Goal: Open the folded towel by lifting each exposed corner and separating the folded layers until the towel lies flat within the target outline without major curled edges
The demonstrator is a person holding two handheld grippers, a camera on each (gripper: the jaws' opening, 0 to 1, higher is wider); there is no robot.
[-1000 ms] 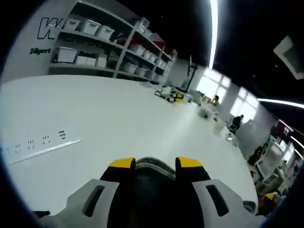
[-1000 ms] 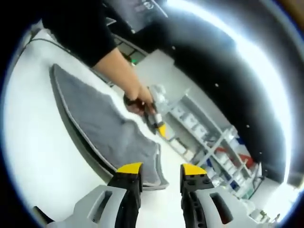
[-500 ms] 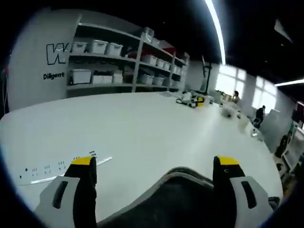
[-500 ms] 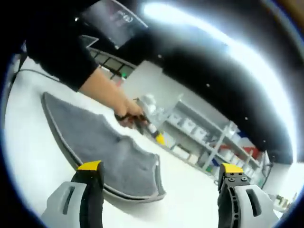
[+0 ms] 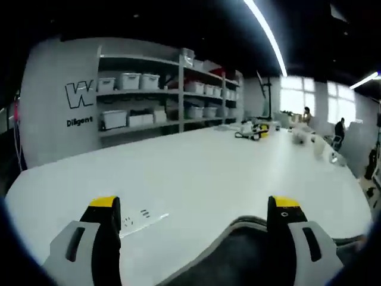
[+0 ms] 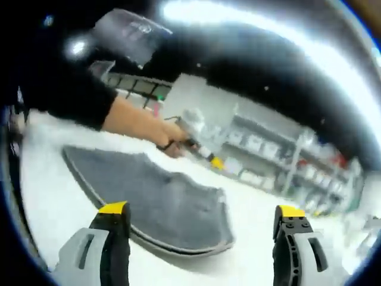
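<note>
Towel (image 6: 161,199) flat ahead of released right tongs (image 6: 202,211); left tongs (image 5: 193,204) released above edge.

Bright ceiling strip lights (image 5: 265,36), glare, motion blur, fisheye-warped edges

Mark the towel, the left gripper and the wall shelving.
towel (image 6: 172,205): right gripper view, middle of the grey cloth.
left gripper (image 5: 194,210): left gripper view, midway between its yellow fingertips.
shelving (image 5: 155,98): left gripper view, a middle shelf.

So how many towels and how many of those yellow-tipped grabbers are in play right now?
Towel: 1
Left gripper, jaws apart: 1
Right gripper, jaws apart: 1
Total: 3
</note>
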